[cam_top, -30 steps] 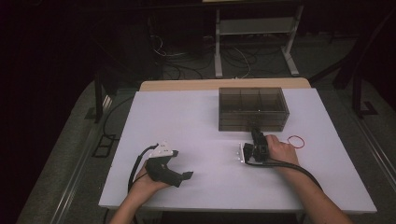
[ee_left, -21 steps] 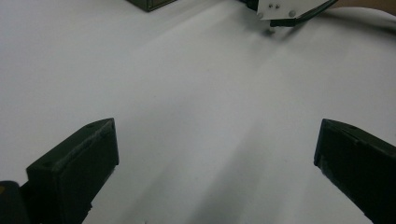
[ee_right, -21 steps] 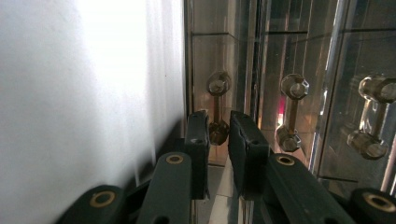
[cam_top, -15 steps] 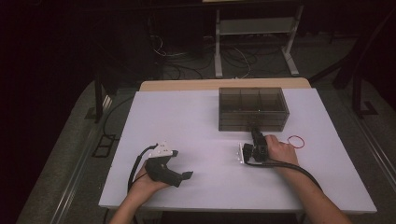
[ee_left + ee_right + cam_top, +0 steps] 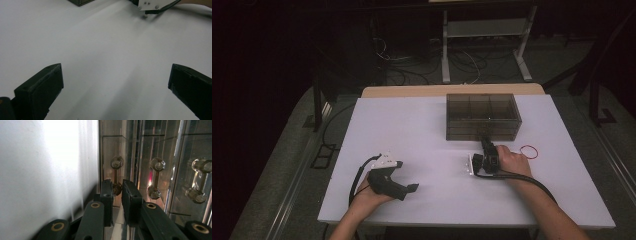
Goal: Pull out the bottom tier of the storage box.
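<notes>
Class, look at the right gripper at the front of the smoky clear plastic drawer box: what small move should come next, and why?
Probably a gentle straight pull back toward the person. The right gripper has its black jaws close around the lower end of a clear bar handle on the smoky clear plastic drawer box, whose drawers look closed. The left gripper rests open, apart on the white table.

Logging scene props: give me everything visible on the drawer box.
The drawer box is smoky, see-through plastic, a low rectangular case at the table's far right-centre. Its top shows three compartments. Its front carries clear dumbbell-shaped handles. The right hand-held gripper has its jaws closed on one handle.
</notes>
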The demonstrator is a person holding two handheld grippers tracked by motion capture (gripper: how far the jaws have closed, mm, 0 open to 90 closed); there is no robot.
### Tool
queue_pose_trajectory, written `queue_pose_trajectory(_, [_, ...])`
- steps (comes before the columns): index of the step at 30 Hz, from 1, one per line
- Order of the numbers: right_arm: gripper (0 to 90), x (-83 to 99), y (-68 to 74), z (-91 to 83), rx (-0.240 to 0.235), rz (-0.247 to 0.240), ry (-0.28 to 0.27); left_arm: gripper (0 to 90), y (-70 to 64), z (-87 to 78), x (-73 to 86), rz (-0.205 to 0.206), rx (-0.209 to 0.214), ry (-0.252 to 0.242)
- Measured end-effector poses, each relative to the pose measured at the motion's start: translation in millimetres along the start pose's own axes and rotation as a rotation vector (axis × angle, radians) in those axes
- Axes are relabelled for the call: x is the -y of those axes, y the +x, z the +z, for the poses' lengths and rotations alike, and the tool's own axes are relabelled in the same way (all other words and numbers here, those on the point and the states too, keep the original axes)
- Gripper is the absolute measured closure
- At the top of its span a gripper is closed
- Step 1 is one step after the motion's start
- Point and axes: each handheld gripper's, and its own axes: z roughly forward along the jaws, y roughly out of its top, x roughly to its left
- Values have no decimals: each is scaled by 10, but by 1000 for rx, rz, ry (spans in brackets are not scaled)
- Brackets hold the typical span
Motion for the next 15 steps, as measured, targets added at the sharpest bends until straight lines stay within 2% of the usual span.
queue_pose_trajectory(15, [794,-5,0,-43,-5,1,-2,0,5,-5,1,-2,0,-2])
